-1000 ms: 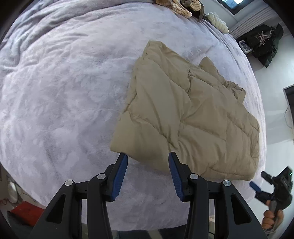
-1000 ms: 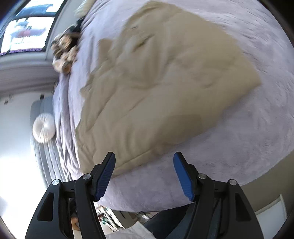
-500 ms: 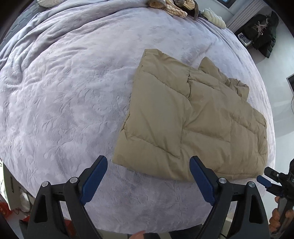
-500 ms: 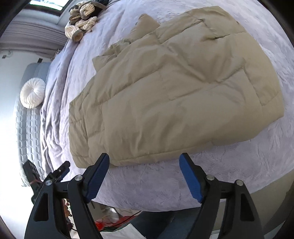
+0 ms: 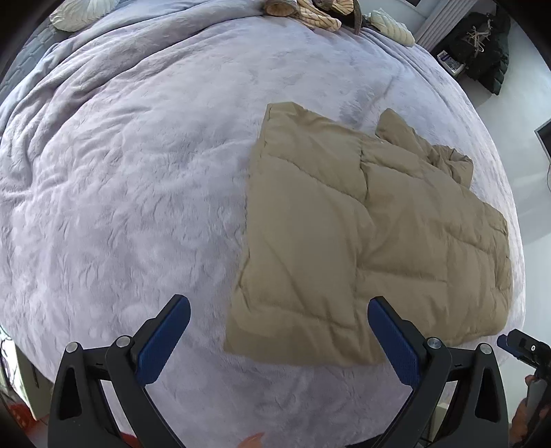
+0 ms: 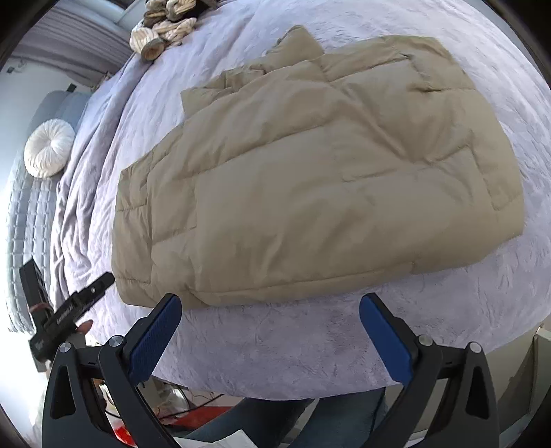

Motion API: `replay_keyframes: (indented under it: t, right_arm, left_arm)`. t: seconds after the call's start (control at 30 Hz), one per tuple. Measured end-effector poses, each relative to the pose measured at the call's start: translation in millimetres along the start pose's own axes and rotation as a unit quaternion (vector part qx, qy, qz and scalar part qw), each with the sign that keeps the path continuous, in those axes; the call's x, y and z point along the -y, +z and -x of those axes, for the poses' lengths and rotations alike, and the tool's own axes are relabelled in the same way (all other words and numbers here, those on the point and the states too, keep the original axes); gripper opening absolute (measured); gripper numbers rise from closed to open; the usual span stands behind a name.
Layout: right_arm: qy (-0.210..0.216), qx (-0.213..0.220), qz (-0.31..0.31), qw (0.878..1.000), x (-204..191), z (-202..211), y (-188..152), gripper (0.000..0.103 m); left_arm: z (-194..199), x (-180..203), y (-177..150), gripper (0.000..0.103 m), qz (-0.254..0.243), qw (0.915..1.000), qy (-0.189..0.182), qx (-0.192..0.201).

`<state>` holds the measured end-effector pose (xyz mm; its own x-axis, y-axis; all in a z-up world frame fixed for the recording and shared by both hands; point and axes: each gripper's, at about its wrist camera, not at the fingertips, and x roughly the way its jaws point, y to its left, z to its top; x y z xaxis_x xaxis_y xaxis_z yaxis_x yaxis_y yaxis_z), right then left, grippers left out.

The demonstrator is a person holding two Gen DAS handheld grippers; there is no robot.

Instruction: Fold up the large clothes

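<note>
Jacket [image 5: 372,234], tan and quilted, lies folded flat near the bed [image 5: 137,193] edge, released: left tongs [image 5: 279,339] and right tongs [image 6: 270,334], jaws just opened, hang spread and empty above its near hem.

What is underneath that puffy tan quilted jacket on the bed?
The tan quilted jacket lies folded on a lavender plush blanket that spreads around it. Its lower layers and anything beneath it are covered.

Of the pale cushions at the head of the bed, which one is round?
The white cushion at the bed's left edge in the right wrist view: a round puff gathered to a centre, unlike the long ribbed cushion beside the dark coat.
</note>
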<state>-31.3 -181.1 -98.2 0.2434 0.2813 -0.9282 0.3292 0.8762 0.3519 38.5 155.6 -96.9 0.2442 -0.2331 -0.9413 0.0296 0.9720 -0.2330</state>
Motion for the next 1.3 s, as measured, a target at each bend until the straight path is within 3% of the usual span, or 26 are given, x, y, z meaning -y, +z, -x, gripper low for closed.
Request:
replay_keyframes:
  t: [0.17, 0.4, 0.57, 0.67, 0.73, 0.8, 0.87, 1.03, 1.23, 1.3]
  right_arm:
    - [-0.004, 0.000, 0.015, 1.000, -4, -1, 14, 0.103]
    - [-0.011, 0.000, 0.031, 0.999, -4, -7, 33, 0.103]
    - [-0.004, 0.010, 0.046, 0.999, -5, -9, 53, 0.103]
    - [-0.010, 0.027, 0.061, 0.998, -9, -10, 66, 0.103]
    - [-0.015, 0.044, 0.072, 0.996, -12, -12, 78, 0.092]
    - [-0.027, 0.055, 0.078, 0.995, -15, -16, 88, 0.045]
    - [-0.029, 0.062, 0.081, 0.994, -15, -24, 99, 0.029]
    - [-0.018, 0.071, 0.090, 0.993, -11, -52, 126, 0.028]
    - [-0.021, 0.070, 0.097, 0.993, -5, -93, 142, 0.026]
    - [-0.019, 0.064, 0.089, 0.994, 0, -105, 145, 0.024]
  left_arm:
    - [-9, -2, 21, 0.103, -0.015, 0.9998, 0.009, 0.006]
    - [-35, -14, 57, 0.103, 0.001, 0.9998, -0.021, -0.007]
    - [-56, -29, 76, 0.103, 0.024, 0.9949, -0.095, -0.025]
    - [-71, -31, 82, 0.103, 0.012, 0.9922, -0.117, -0.039]
    - [-85, -33, 86, 0.103, 0.008, 0.9883, -0.142, -0.055]
    - [-97, -35, 89, 0.103, 0.007, 0.9848, -0.159, -0.069]
    - [-111, -33, 90, 0.103, 0.005, 0.9814, -0.172, -0.085]
    - [-137, -18, 82, 0.103, -0.033, 0.9711, -0.203, -0.121]
    - [-155, -2, 87, 0.103, -0.054, 0.9610, -0.237, -0.131]
    - [-154, 4, 88, 0.082, -0.061, 0.9565, -0.253, -0.132]
